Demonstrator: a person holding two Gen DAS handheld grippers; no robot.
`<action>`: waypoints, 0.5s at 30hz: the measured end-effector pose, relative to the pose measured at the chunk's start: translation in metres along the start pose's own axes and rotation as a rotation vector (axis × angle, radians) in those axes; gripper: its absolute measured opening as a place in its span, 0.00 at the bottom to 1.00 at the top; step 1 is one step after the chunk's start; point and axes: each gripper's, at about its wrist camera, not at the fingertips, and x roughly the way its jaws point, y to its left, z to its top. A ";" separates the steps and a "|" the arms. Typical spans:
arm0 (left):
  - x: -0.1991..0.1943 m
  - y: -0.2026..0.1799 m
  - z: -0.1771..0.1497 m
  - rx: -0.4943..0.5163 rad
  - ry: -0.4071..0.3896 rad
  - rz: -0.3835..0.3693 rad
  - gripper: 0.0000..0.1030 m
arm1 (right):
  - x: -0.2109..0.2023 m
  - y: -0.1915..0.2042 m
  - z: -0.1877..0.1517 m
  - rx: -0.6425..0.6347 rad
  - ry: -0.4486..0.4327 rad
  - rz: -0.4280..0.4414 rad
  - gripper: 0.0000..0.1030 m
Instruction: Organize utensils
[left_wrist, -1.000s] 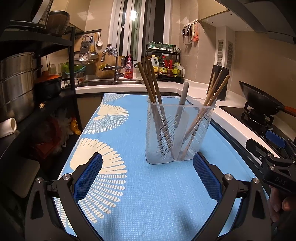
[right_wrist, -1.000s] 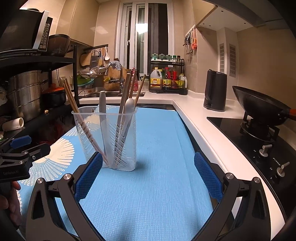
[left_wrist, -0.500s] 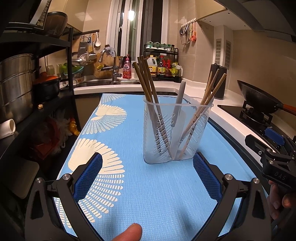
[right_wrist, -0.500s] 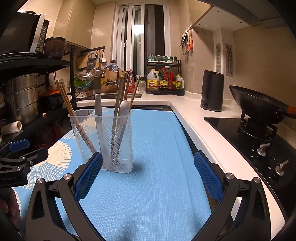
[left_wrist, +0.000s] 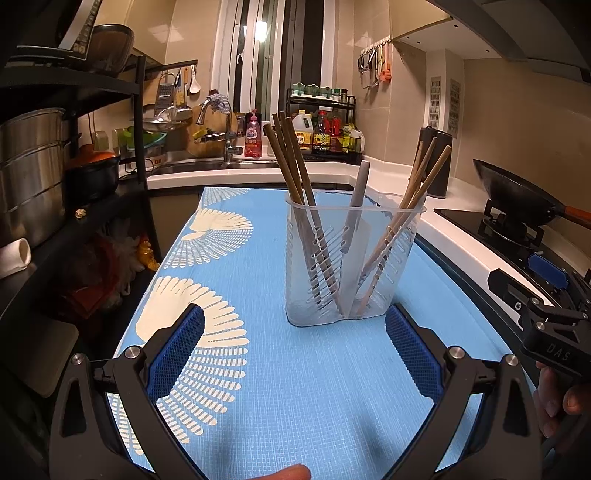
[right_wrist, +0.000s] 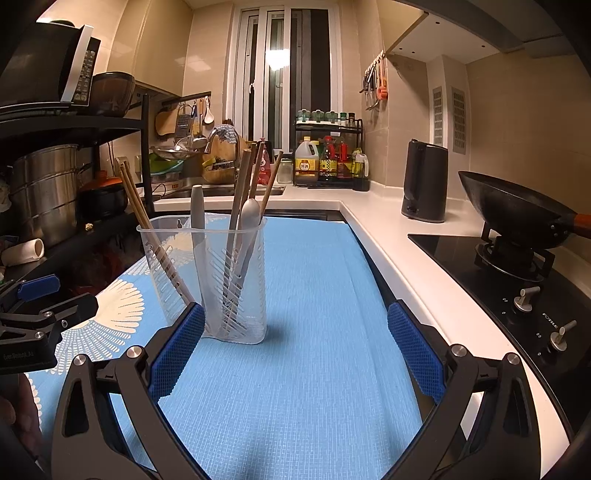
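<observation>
We take the clear plastic holder (left_wrist: 351, 258) as our landmark: it stands upright on the blue mat (left_wrist: 295, 387) that covers the table, and everything the task concerns sits inside it. On its left side, as the left wrist view shows it, a bundle of dark wooden chopsticks (left_wrist: 291, 162) leans outward; in the middle a grey utensil handle (left_wrist: 357, 192) stands nearly straight; on its right side a few lighter chopsticks (left_wrist: 424, 177) lean the other way. The right wrist view adds a pale grey spoon (right_wrist: 248, 218) among the sticks on the holder's far side (its bowl points up).

We hold the left gripper (left_wrist: 295, 350) just in front of the holder, its blue-padded fingers spread wide with nothing between them. The right gripper (right_wrist: 295, 350) sits beside the holder, to its right, and its fingers are likewise spread wide and empty; its left pad overlaps the holder's base in the view, but we cannot tell whether they touch.

We judge the task to be at or very near its end: every utensil we can see is sorted into the holder, and no loose piece lies on the mat around it. What is left, if anything, is only drawing both grippers away from the holder.
</observation>
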 end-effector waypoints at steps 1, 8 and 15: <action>0.000 0.000 0.000 -0.001 0.001 0.000 0.93 | 0.000 0.000 0.000 0.000 0.000 0.000 0.95; 0.000 0.000 -0.001 -0.005 0.003 -0.005 0.93 | 0.000 0.000 0.000 -0.001 -0.001 0.000 0.95; 0.002 -0.002 -0.002 0.002 0.006 -0.014 0.93 | 0.000 0.001 0.000 -0.002 -0.002 0.000 0.95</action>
